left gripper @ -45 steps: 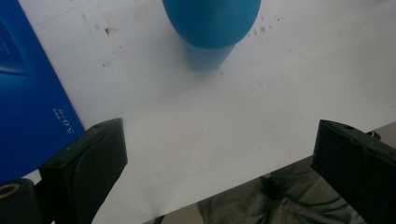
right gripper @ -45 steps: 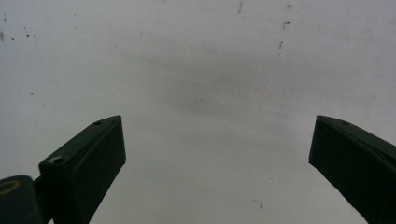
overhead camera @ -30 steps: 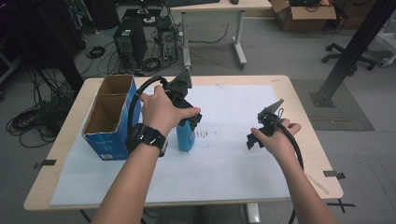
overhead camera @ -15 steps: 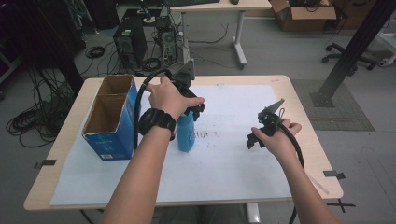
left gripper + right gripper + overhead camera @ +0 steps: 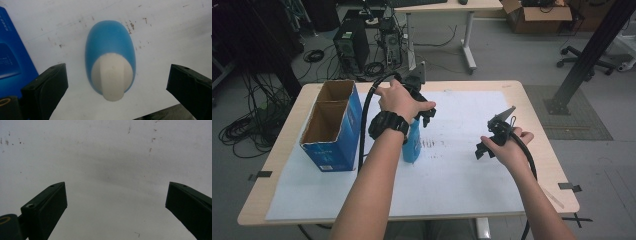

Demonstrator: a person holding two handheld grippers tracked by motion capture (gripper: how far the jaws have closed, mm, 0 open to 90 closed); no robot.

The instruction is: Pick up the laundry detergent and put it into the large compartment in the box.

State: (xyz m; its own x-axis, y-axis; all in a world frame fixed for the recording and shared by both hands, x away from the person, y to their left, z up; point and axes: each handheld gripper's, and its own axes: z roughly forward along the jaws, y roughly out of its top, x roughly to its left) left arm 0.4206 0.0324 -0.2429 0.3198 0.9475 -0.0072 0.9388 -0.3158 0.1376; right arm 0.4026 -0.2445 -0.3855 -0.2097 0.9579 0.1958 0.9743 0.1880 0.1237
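A blue bottle with a white cap (image 5: pixel 110 62) stands upright on the white sheet; in the high view the blue bottle (image 5: pixel 412 144) is partly hidden under the person's left hand. My left gripper (image 5: pixel 117 82) hovers straight above it, pointing down, jaws wide open on either side of the cap without touching. In the high view the left gripper (image 5: pixel 424 111) sits just above the bottle top. My right gripper (image 5: pixel 116 202) is open over bare white sheet; in the high view the right gripper (image 5: pixel 492 142) hangs at the right, apart from the bottle.
An open blue cardboard box (image 5: pixel 332 127) stands at the table's left, close beside the bottle; its side shows as the blue box (image 5: pixel 10 55) in the left gripper view. A white sheet (image 5: pixel 452 170) covers the wooden table (image 5: pixel 539 125). Computers and cables lie beyond the far edge.
The left hand and gripper have risen and shifted slightly back above the bottle, letting more of the bottle show. The right gripper has stayed put.
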